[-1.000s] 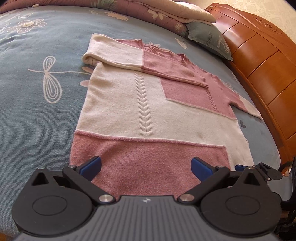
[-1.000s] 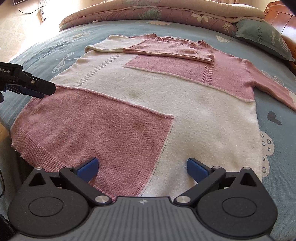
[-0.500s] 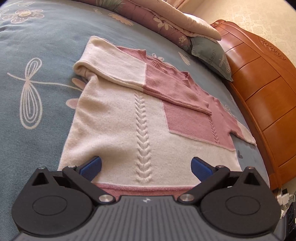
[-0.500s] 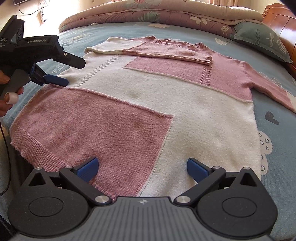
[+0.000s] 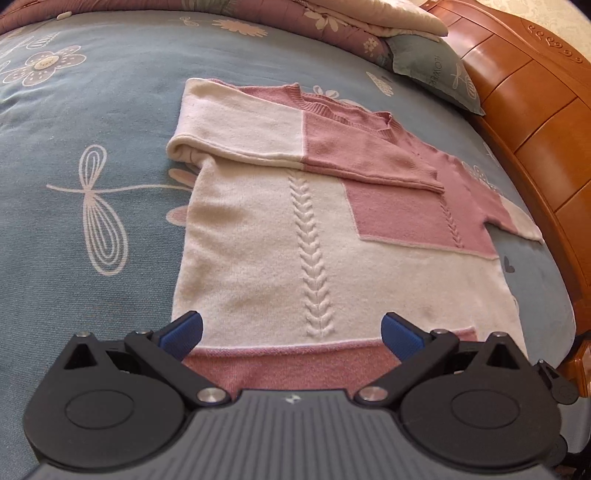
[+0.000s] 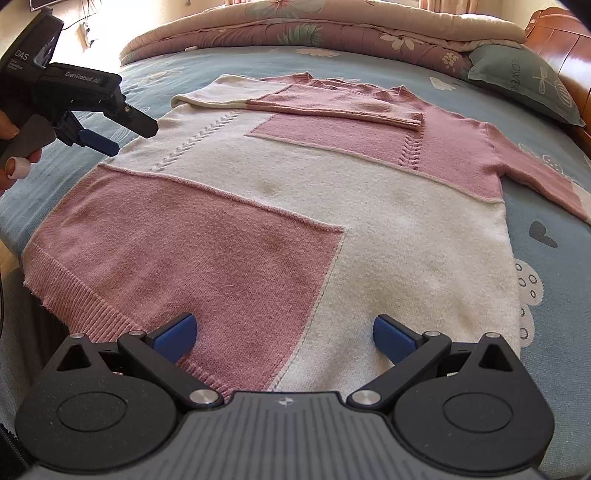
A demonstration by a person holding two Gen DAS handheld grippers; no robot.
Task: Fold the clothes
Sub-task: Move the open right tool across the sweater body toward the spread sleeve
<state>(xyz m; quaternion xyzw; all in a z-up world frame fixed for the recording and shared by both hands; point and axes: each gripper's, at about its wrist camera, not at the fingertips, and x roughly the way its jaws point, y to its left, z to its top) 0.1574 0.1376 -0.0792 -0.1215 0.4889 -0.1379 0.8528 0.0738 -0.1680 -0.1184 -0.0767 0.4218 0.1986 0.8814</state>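
**Pink-and-cream sweater spread on a bed, both grippers empty**

A knitted sweater (image 6: 295, 206) in pink and cream blocks lay flat across a blue bedsheet (image 5: 74, 221) printed with white flowers and dragonflies, filling the middle of both views. One sleeve (image 5: 295, 147) was folded across the chest, cream at its shoulder end and pink toward the cuff. The other sleeve (image 6: 543, 177) stretched out to the right of the frame in the right wrist view, unfolded.

At the bottom of the left wrist view, the left gripper (image 5: 291, 332) hovered over the lower part of the sweater, near its left edge — jaws spread wide, nothing between them. In the right wrist view that same tool appeared at upper left, held by a hand (image 6: 11, 162) above the sweater's side edge.

The right gripper (image 6: 284, 334) sat at the bottom of its own view over the ribbed hem, jaws also wide and empty.

A grey-green pillow (image 6: 524, 85), a rolled floral quilt (image 6: 332, 33) and a carved wooden bed frame (image 5: 535, 122) occupied the top and right of the frames.
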